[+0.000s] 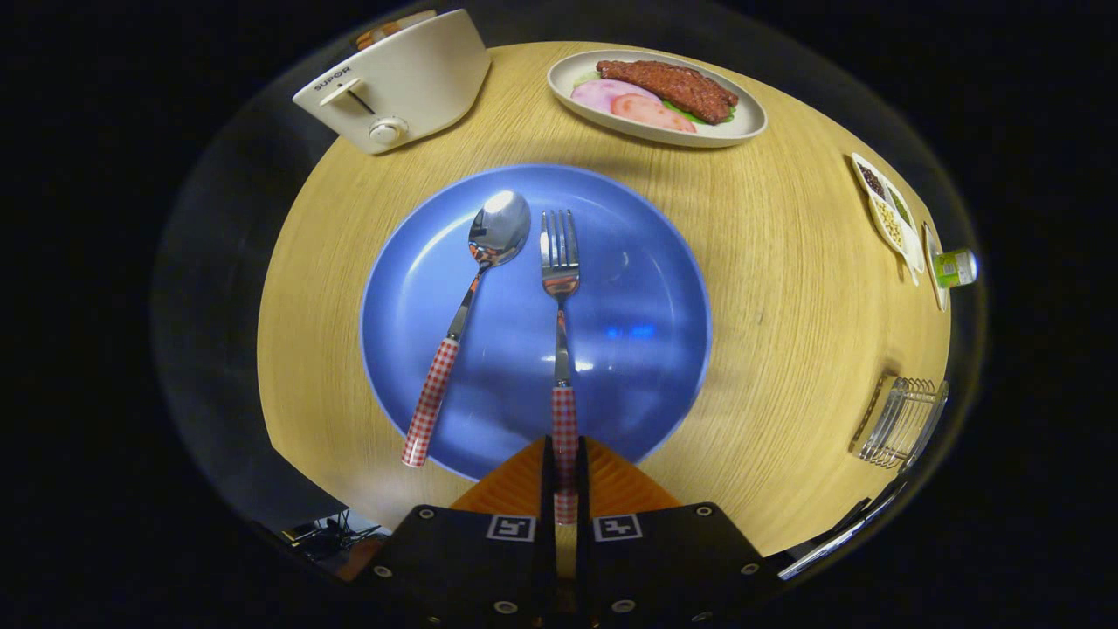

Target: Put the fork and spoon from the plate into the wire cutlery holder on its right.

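Gripper [565,467] pinches the checked handle of the fork [560,297], both fingers pressed on it. Fork and spoon [476,288] lie side by side on blue plate [646,349]; wire cutlery holder [904,419] stands well right on the table [769,262].

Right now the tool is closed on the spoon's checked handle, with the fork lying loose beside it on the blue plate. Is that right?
Not quite. The gripper view shows the tool closed on the checked handle of the fork, not the spoon. It is the spoon that lies loose beside it on the blue plate.
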A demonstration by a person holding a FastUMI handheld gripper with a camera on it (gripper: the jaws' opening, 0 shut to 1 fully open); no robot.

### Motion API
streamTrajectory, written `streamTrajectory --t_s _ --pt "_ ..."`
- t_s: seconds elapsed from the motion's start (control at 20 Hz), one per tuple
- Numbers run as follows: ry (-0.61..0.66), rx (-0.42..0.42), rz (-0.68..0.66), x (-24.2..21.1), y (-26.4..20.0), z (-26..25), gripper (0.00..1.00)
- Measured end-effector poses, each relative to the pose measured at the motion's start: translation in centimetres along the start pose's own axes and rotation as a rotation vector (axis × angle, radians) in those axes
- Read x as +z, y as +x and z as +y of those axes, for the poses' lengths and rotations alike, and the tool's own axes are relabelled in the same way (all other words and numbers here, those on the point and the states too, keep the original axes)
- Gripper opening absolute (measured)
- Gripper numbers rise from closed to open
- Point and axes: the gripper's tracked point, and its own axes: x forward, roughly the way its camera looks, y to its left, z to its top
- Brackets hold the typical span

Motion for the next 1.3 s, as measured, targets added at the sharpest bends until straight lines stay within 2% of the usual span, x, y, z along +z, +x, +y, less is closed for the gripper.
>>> streamTrajectory --t_s 0.45,0.6,0.75,0.95,1.3 --pt "0.13 -0.021 -0.072 -1.4 -7.3 -9.3 0.1" --pt "0.173 -0.072 -0.096 -2.7 -8.5 -13.4 0.09" --pt "0.241 -0.052 -0.108 -4.0 -9.7 -15.4 0.1" --pt "0.299 -0.082 -0.135 -6.1 -11.8 -19.7 0.1" --pt "0.315 -0.137 -0.073 -10.1 -13.5 -26.9 0.1"
